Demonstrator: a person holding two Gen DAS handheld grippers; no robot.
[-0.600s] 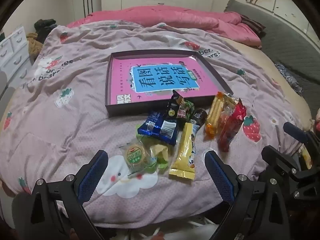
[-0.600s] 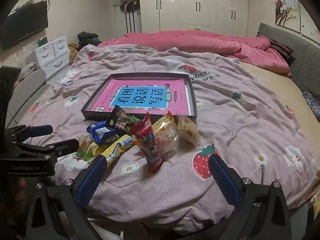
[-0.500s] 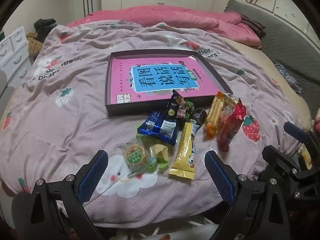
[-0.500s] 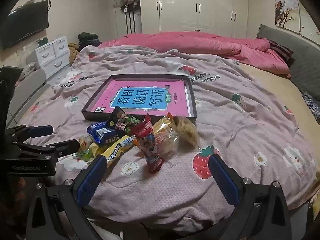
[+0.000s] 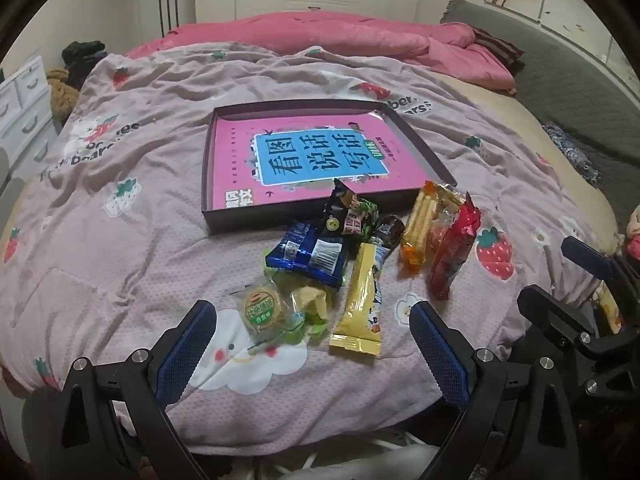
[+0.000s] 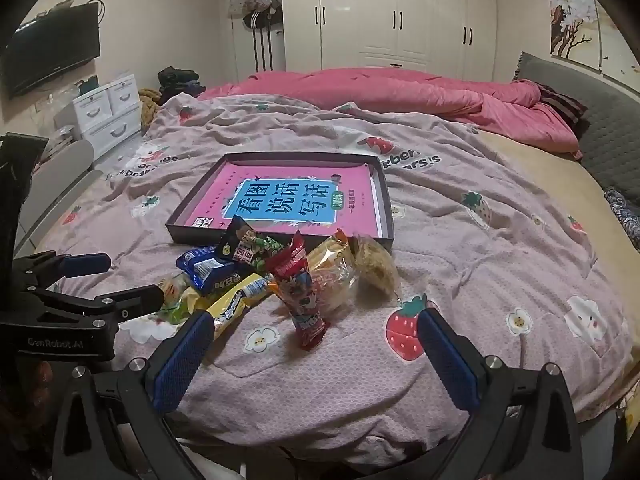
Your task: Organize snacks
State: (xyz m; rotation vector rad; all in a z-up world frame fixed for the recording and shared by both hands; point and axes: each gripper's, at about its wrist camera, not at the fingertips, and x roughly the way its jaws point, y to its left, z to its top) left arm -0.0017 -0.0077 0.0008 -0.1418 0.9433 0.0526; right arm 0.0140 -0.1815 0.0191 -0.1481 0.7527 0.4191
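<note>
Both claws gaping, snacks [image 5: 360,256] beside tray [image 5: 208,184]

We see our right tool [image 6: 312,354] hanging wide open and empty above the near edge of the bed [image 6: 500,264]. Ahead lies a heap of snacks: a red packet [image 6: 300,296] nearest us, a yellow bar [image 6: 236,300] and a blue packet [image 6: 208,266] to its left. Just behind them sits a shallow dark tray [image 6: 386,204] holding a pink book [image 6: 288,202]. Our left tool [image 6: 116,280] reaches in from the left, open.
</note>
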